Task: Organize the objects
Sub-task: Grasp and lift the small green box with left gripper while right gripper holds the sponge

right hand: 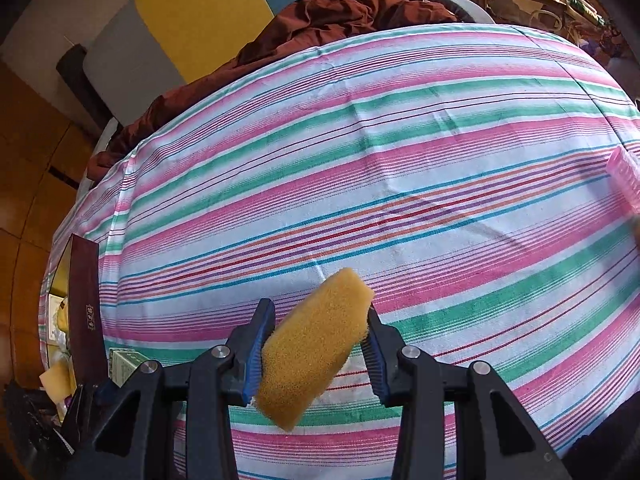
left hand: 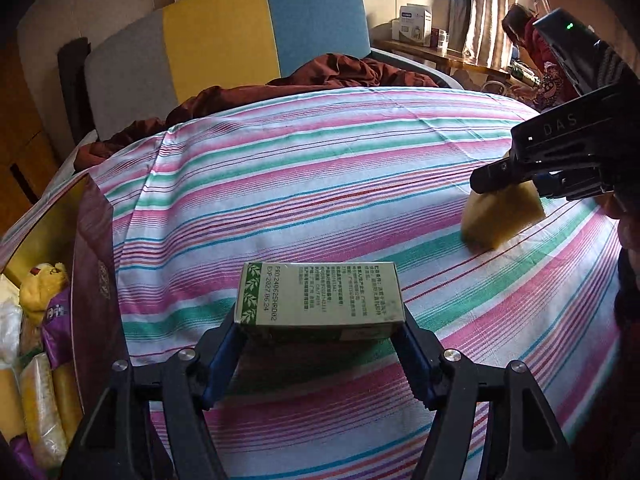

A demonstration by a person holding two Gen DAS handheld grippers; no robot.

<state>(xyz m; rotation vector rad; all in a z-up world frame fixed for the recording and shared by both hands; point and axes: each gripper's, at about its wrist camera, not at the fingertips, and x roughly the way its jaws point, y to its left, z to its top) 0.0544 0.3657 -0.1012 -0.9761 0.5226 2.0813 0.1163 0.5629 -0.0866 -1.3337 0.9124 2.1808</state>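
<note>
The left tool (left hand: 320, 330) is closed on a green box (left hand: 320, 296) — its blue pads press both short ends, and the box sits level at lower centre of the left wrist view, printed face up, above the striped bed sheet (left hand: 320, 168); at the left edge of that frame stands an open maroon carton (left hand: 94, 240) with packets and a yellow soft toy (left hand: 40, 284) inside. The right tool (right hand: 318, 344) grips a yellow sponge (right hand: 316, 356) across its narrow sides; the sponge is tilted, upper end toward the right of the frame, lower end hanging below the pads at bottom centre of the right wrist view. In the left wrist view the same sponge (left hand: 502, 216) shows at the right edge — held under the black tool, just above the sheet or touching it, I cannot tell which. A pink object (right hand: 626, 178) lies at the right edge of the right view; a dark red blanket (left hand: 312, 76) is bunched at the top of the bed.
</note>
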